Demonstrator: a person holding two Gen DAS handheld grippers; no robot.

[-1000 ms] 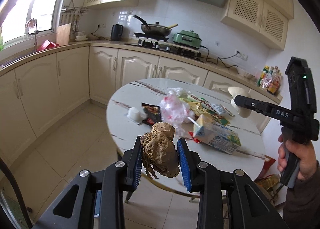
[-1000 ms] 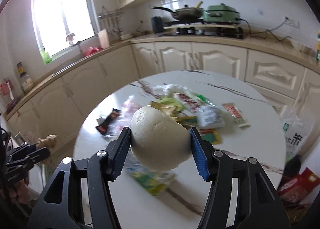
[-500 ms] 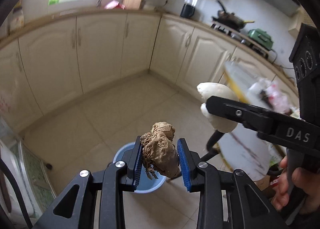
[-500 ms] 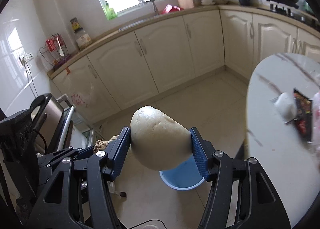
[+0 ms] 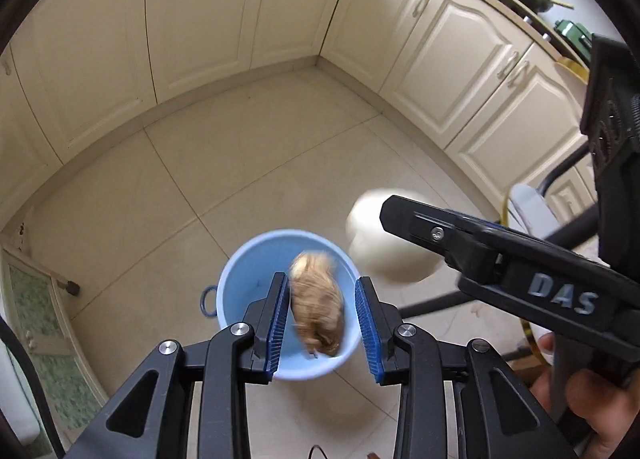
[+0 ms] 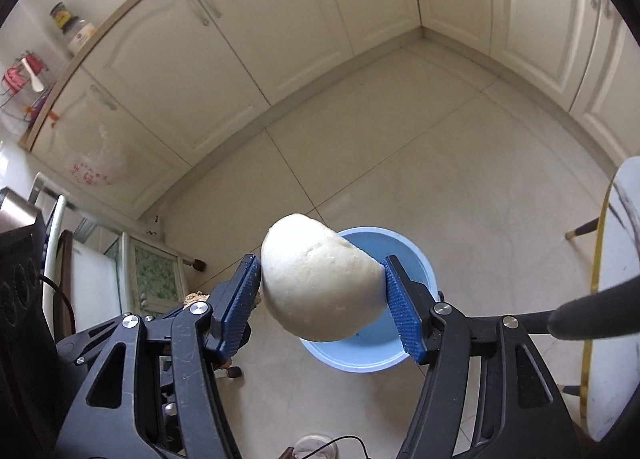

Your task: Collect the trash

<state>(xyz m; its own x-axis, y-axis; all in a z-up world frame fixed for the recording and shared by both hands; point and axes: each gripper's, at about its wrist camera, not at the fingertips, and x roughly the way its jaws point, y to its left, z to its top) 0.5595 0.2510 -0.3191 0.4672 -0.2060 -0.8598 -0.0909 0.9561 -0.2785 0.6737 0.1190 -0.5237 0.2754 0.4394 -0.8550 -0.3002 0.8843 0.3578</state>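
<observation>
A light blue bucket (image 5: 248, 279) stands on the tiled floor; it also shows in the right wrist view (image 6: 400, 251). My left gripper (image 5: 323, 317) is above it with its jaws apart. A brown crumpled lump (image 5: 318, 303) is blurred between the pads, dropping toward the bucket. My right gripper (image 6: 325, 299) is shut on a white steamed bun (image 6: 320, 279) and holds it above the bucket's left rim. The bun (image 5: 384, 239) and the right gripper (image 5: 384, 215) also show in the left wrist view, to the right of the bucket.
Cream cabinets (image 5: 200, 11) line the walls around the floor. The round marble table's gold edge (image 6: 600, 259) and a leg (image 6: 580, 229) are at the right. A small glass-door cabinet (image 6: 152, 271) stands at the left, near the bucket.
Both grippers swung from the table down over the bucket. My left gripper has opened and the brown lump is falling. The right still holds the bun.
</observation>
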